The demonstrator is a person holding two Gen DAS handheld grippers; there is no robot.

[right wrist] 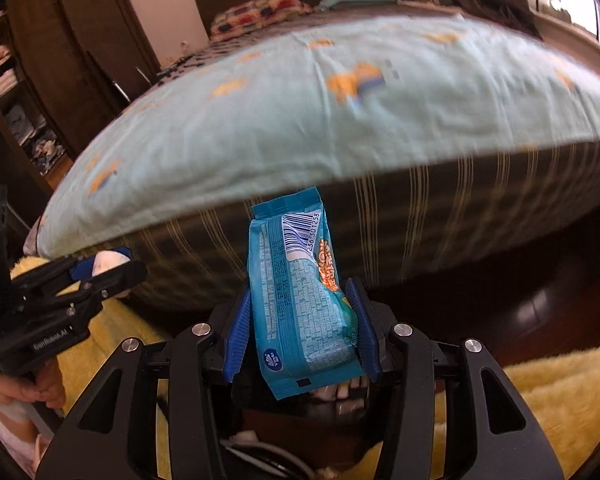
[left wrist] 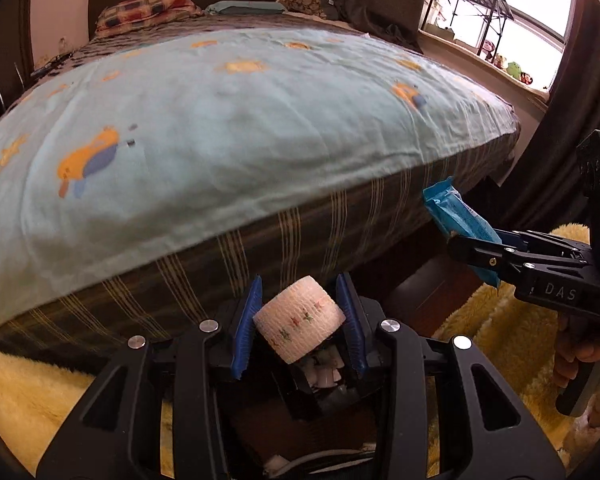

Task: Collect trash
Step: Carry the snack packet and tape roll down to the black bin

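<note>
Carry step: my left hand-held gripper (left wrist: 300, 320) clamps a bandage roll (left wrist: 298, 318), my right hand-held gripper (right wrist: 302, 312) clamps a blue snack wrapper (right wrist: 300, 292), both beside the bed (left wrist: 220, 120). Next: find a bin, none visible.

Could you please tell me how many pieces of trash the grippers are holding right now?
2: a white tape roll in the left gripper, a blue snack wrapper in the right gripper. More may lie out of view.

You have two grippers, one tape roll (left wrist: 300, 318), one blue snack packet (right wrist: 304, 300), one bed (left wrist: 228, 128), two pillows.
</note>
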